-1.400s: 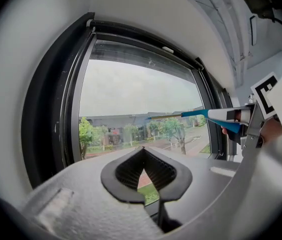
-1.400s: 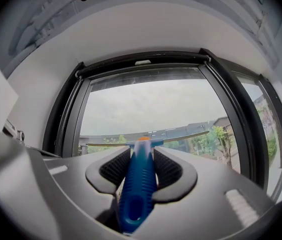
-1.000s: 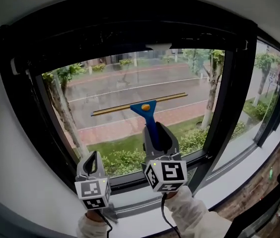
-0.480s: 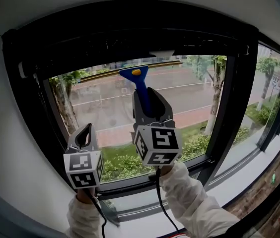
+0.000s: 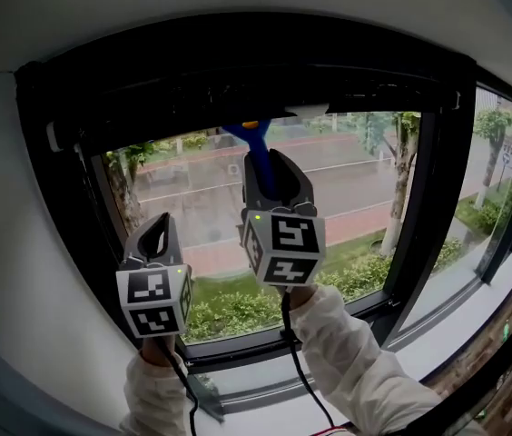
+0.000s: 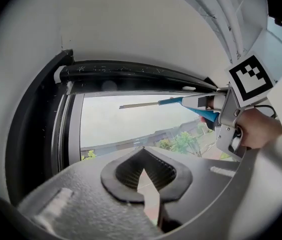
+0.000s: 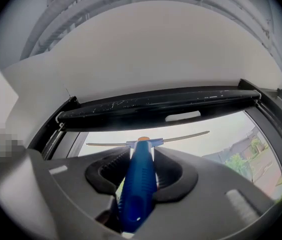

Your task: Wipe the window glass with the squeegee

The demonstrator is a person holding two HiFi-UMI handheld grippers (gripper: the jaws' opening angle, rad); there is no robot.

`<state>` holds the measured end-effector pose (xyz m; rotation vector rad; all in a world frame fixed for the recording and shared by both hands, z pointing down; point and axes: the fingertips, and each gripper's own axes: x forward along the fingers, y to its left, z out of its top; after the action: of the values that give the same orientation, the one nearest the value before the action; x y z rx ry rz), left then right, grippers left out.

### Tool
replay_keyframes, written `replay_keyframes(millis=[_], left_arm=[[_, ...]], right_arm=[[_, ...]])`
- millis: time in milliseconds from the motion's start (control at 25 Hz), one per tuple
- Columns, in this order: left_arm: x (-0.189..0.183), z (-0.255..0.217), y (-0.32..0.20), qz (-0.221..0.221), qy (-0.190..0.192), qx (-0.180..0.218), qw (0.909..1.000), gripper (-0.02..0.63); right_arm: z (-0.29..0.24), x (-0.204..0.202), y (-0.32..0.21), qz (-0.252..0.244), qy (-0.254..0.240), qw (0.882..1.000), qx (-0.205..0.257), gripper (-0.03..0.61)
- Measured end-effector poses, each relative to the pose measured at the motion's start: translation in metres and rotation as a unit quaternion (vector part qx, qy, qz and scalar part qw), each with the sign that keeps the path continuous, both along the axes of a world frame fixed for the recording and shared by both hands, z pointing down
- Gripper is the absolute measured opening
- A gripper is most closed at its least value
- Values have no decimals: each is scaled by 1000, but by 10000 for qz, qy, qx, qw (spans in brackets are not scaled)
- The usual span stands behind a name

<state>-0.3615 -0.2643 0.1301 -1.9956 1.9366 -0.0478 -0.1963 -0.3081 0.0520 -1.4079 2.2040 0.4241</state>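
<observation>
The squeegee (image 5: 249, 136) is gripped by its blue handle between the fingers of the right gripper (image 5: 270, 166), at the upper centre of the head view. Its blade is seen across the top of the window glass (image 5: 347, 189), just under the black frame (image 5: 238, 71). At lower left, the left gripper (image 5: 158, 234) is held with its fingers closed together on nothing.

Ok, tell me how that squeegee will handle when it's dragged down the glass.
The squeegee is probably stiff: its blue handle looks like moulded plastic, clamped in the right gripper. Its long thin blade likely flexes slightly and could tilt unevenly against the glass.
</observation>
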Motion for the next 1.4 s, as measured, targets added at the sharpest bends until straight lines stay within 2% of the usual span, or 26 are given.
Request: replay_keyframes(millis=[200, 640, 1400], left_arm=[[1, 4, -2, 79, 36, -20, 10000, 0], [-17, 28, -6, 50, 168, -203, 9996, 2], [-3, 101, -19, 164, 215, -750, 9968, 1]], right_arm=[[-6, -8, -3, 98, -172, 9998, 34, 146], [19, -11, -7, 179, -289, 9994, 16, 146], [90, -3, -3, 237, -156, 9994, -195, 146]])
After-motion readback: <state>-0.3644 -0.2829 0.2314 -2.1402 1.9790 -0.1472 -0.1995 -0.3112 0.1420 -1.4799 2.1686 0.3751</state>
